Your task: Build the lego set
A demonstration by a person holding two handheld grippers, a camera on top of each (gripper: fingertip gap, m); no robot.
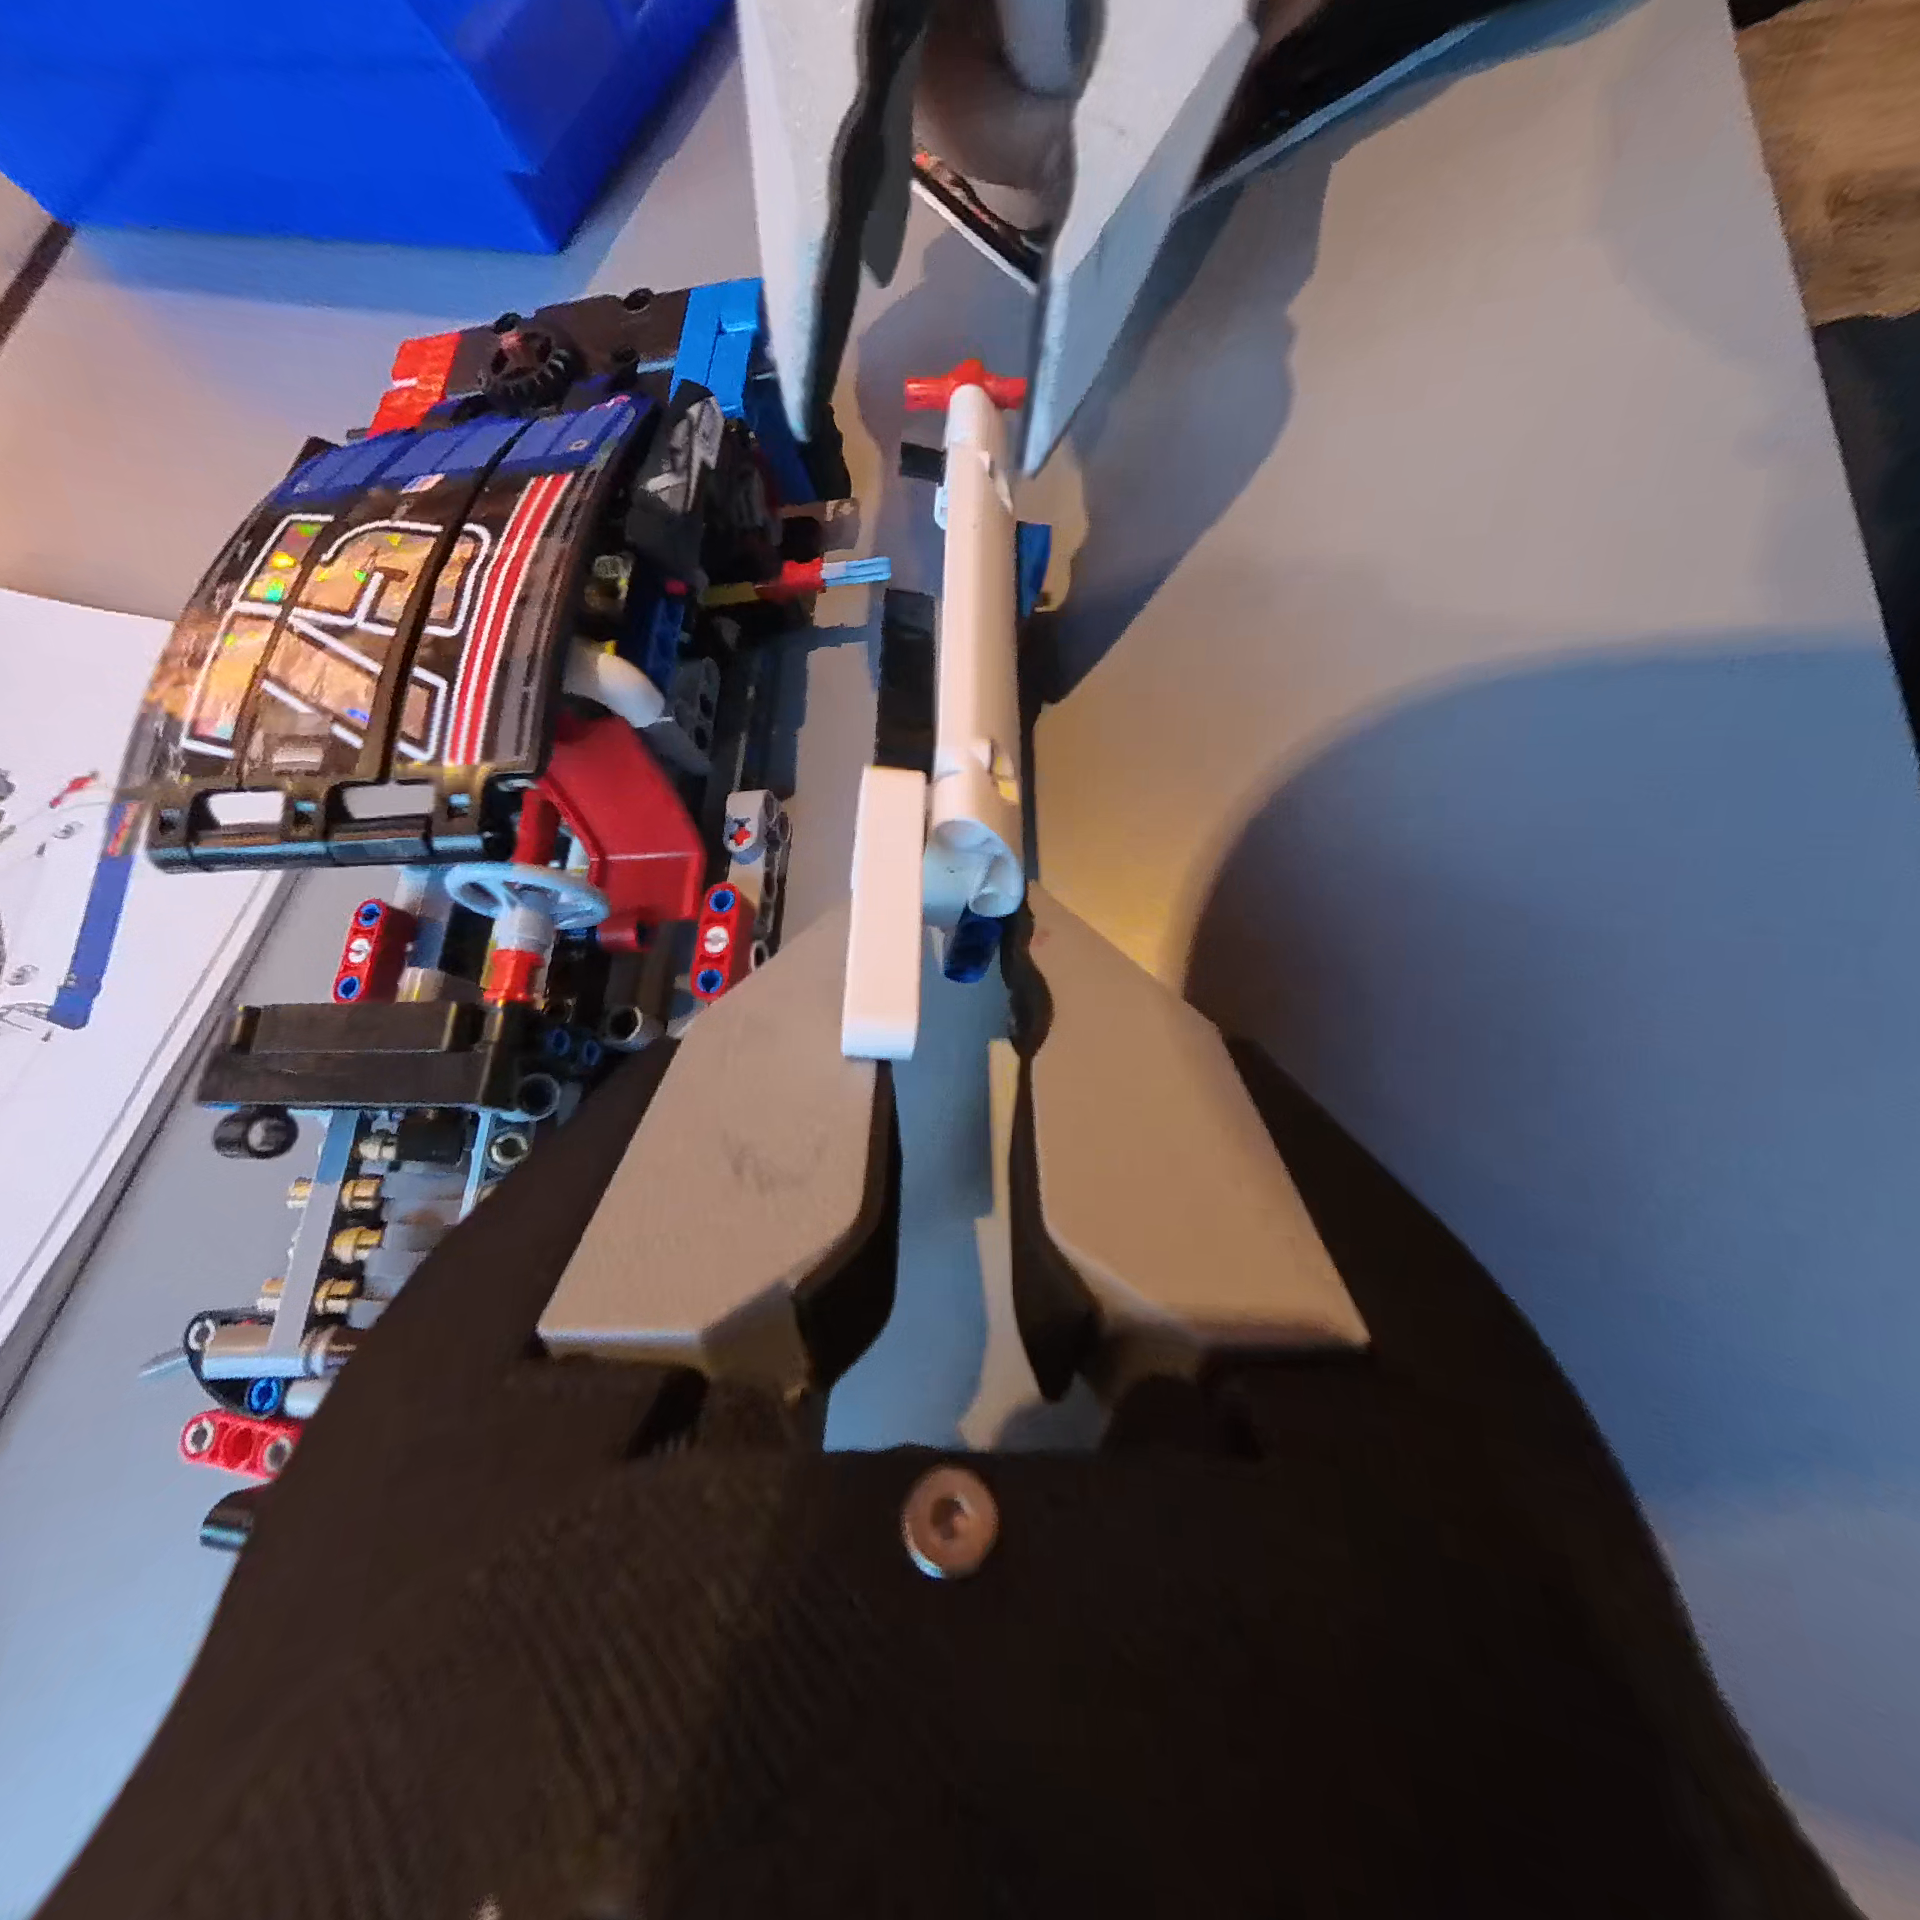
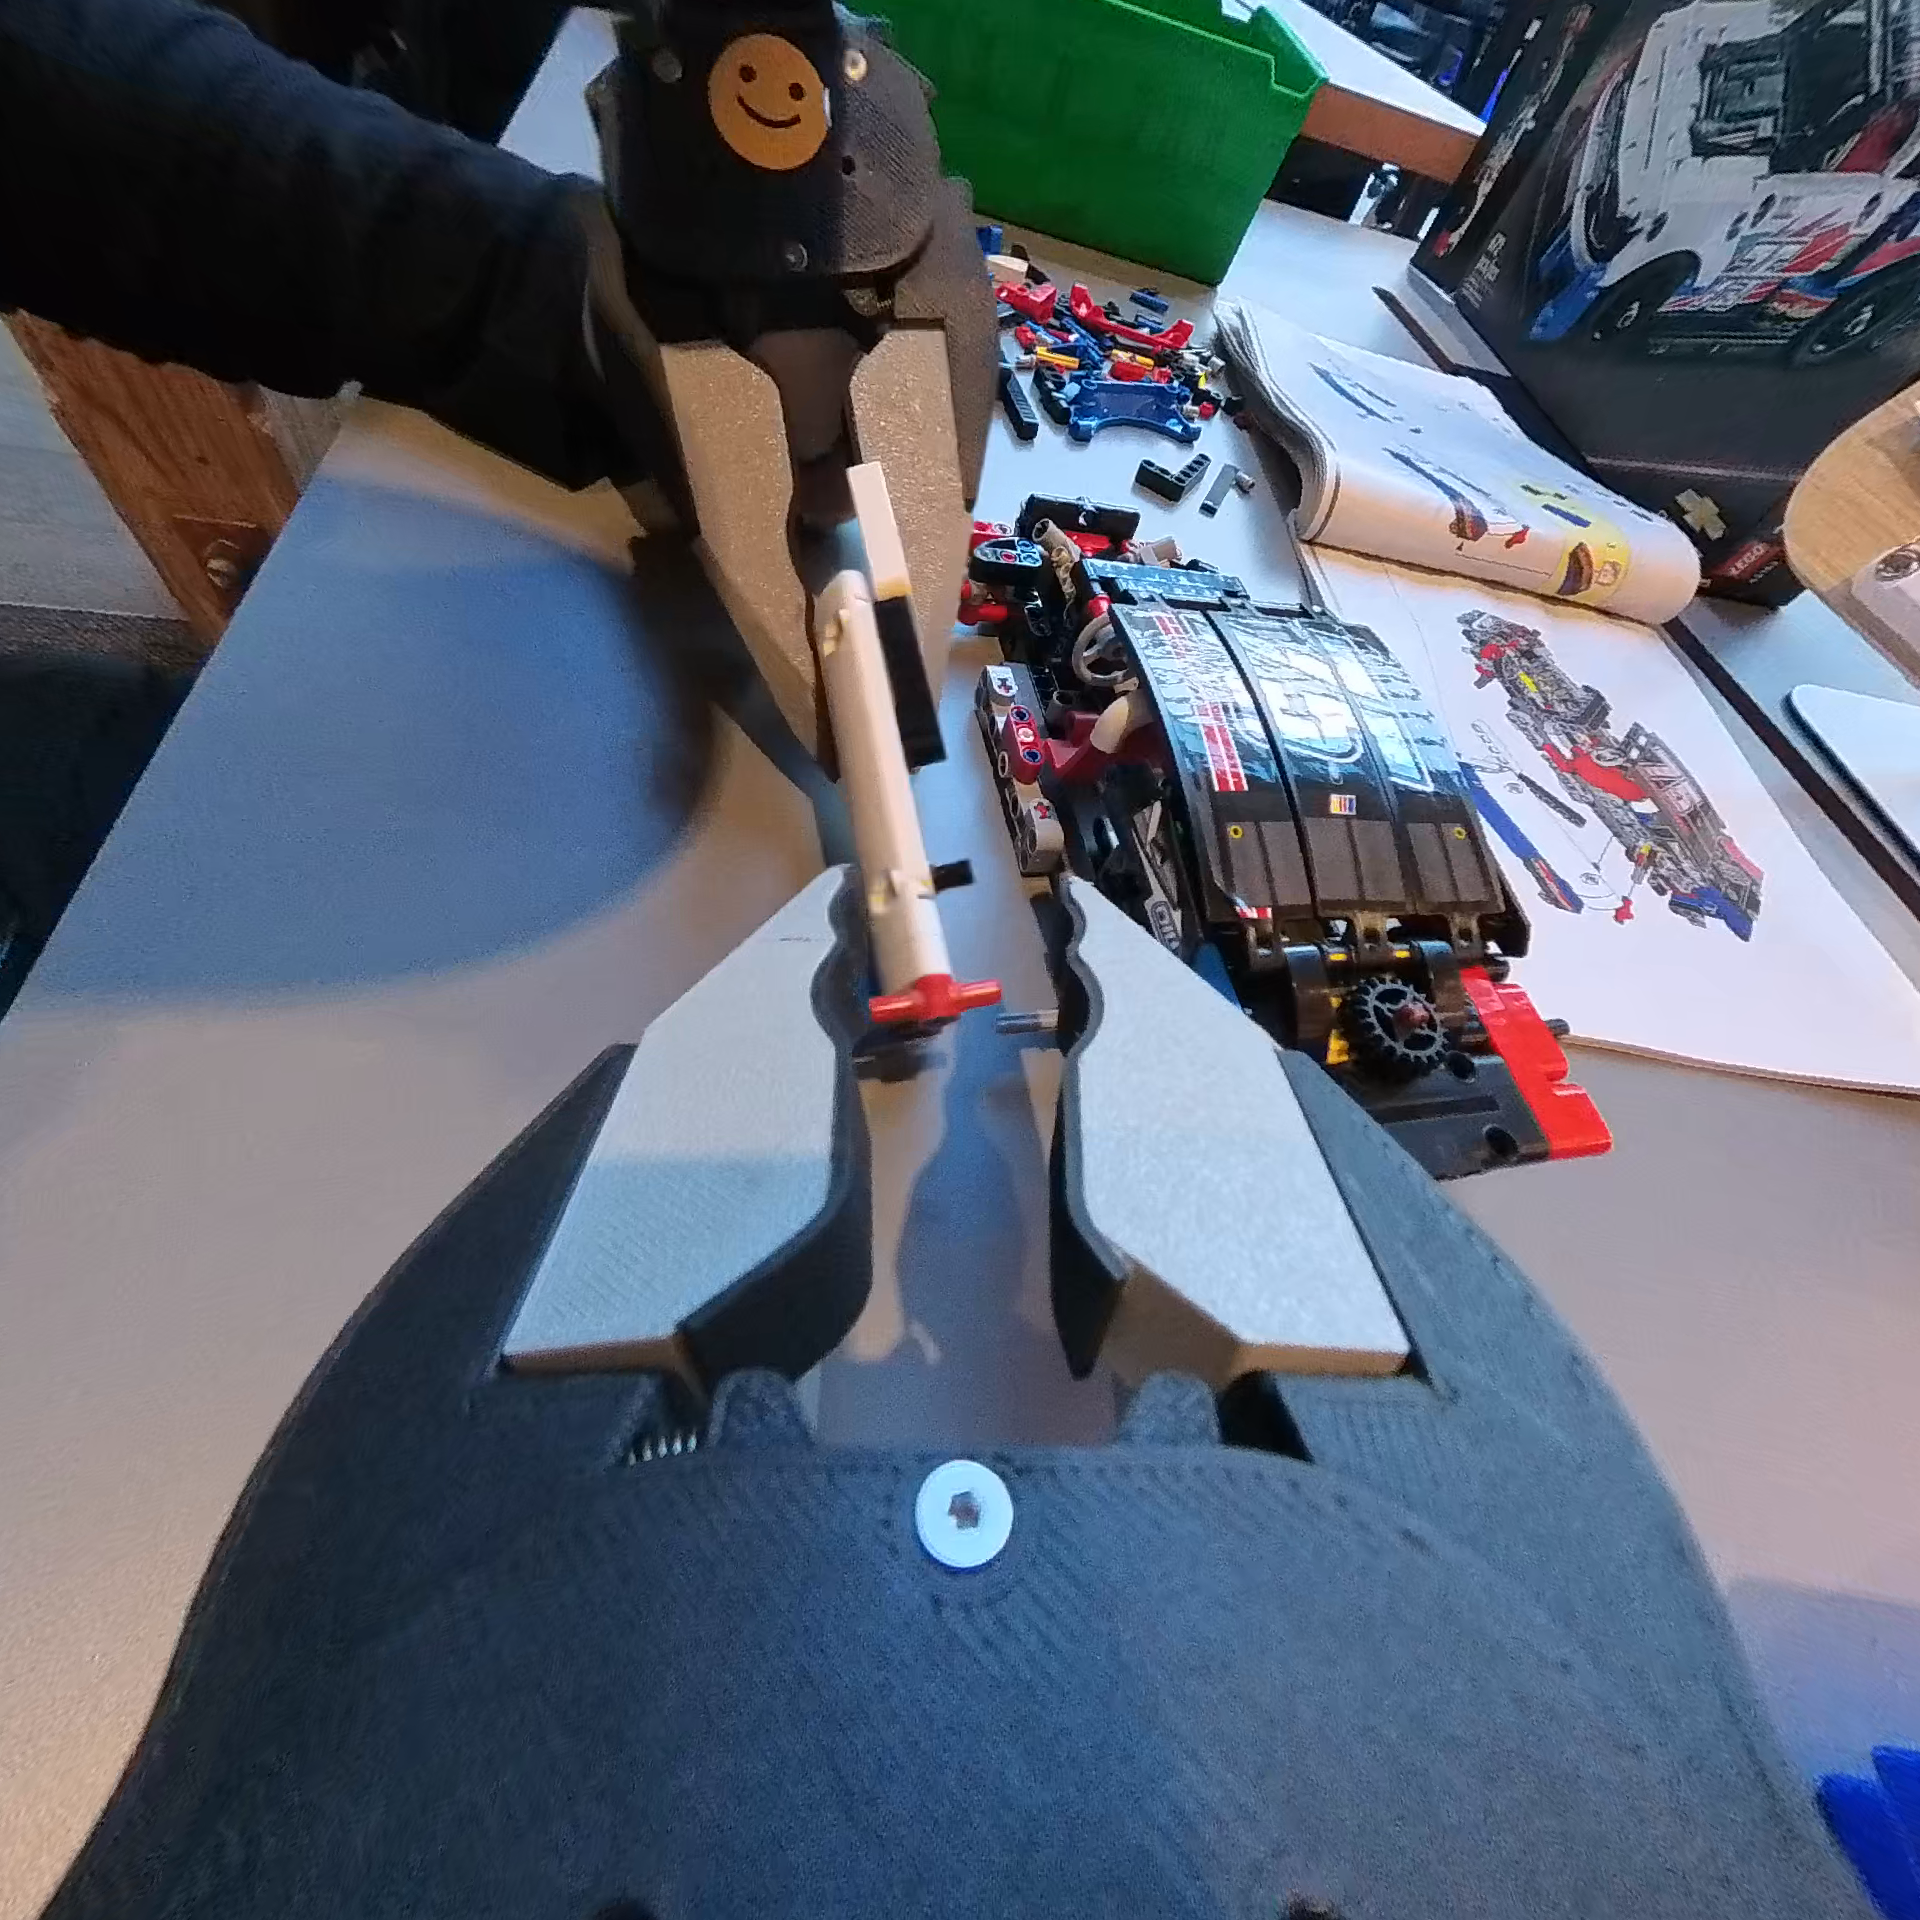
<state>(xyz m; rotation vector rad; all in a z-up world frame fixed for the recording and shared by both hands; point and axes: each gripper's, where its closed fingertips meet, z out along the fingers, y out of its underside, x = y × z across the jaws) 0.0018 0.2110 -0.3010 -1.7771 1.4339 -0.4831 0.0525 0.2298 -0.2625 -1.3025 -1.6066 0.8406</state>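
Holding the white beam (image 1: 971,665) with our left gripper (image 1: 951,966), clamped on its near end, just right of the car (image 1: 436,665). Our right gripper (image 2: 951,935) sits spread apart round the beam's red-pin end, not squeezing it. Car's parked on the manual (image 2: 1662,831).

dim warm light, blurred edges

The car model (image 2: 1278,821) rests on the tabletop (image 2: 312,935), partly on the open instruction sheet (image 2: 1714,883). Beyond the car model lie loose parts (image 2: 1101,364); past those, a bin (image 2: 1091,114). Left of the car model, a long beam assembly (image 2: 883,769) spans between both hand-held grippers.
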